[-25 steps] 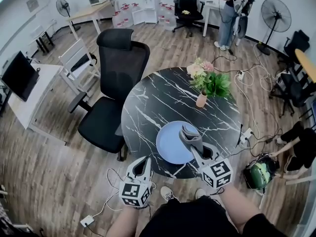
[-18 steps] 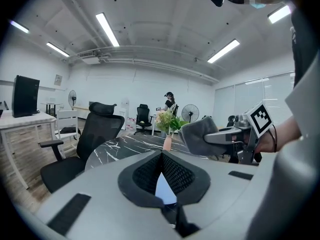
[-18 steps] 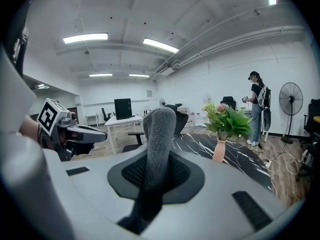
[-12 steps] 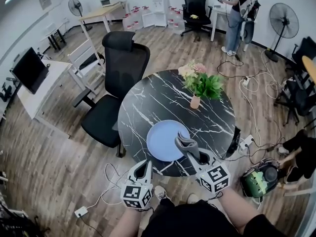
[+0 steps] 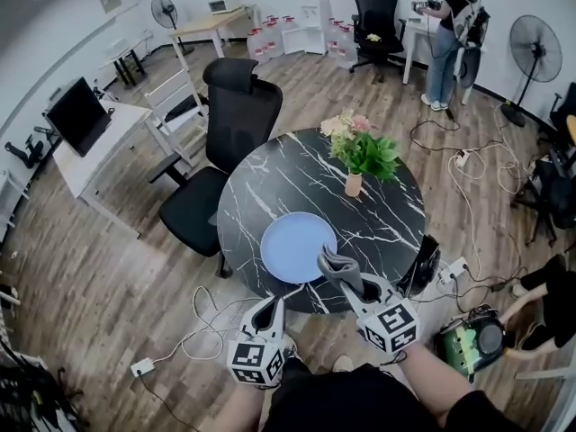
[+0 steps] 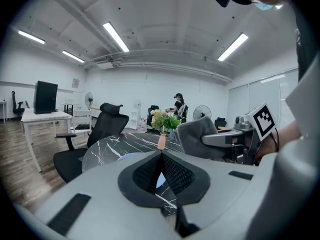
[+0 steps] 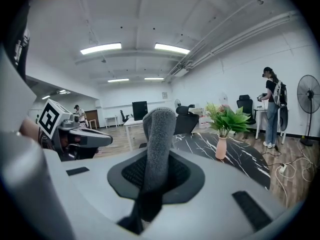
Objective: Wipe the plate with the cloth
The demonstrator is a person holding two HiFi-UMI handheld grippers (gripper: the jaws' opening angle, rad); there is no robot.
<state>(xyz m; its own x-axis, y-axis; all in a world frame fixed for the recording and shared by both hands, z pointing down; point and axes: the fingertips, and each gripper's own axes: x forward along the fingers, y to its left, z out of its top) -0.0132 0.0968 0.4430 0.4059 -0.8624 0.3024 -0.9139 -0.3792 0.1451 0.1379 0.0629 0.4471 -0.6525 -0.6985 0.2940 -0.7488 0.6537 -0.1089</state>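
Observation:
A light blue plate (image 5: 298,247) lies on the near part of a round black marble table (image 5: 270,178). My right gripper (image 5: 349,284) is shut on a grey cloth (image 5: 334,267), which stands up by the plate's near right rim, at the table's edge. In the right gripper view the cloth (image 7: 159,134) sticks up from between the pads. My left gripper (image 5: 273,308) is shut and empty, hanging off the table's near edge, left of the right one. The left gripper view shows its jaws (image 6: 161,156) pressed together, with the cloth (image 6: 197,136) to the right.
A pink vase of flowers (image 5: 353,184) stands on the table's far right. A black office chair (image 5: 216,187) is against the table's left side. Cables (image 5: 207,331) lie on the wooden floor below. A person (image 5: 450,25) stands far back.
Both grippers have drawn back toward the person's body. The cloth has come from over the plate's right part to its near right rim.

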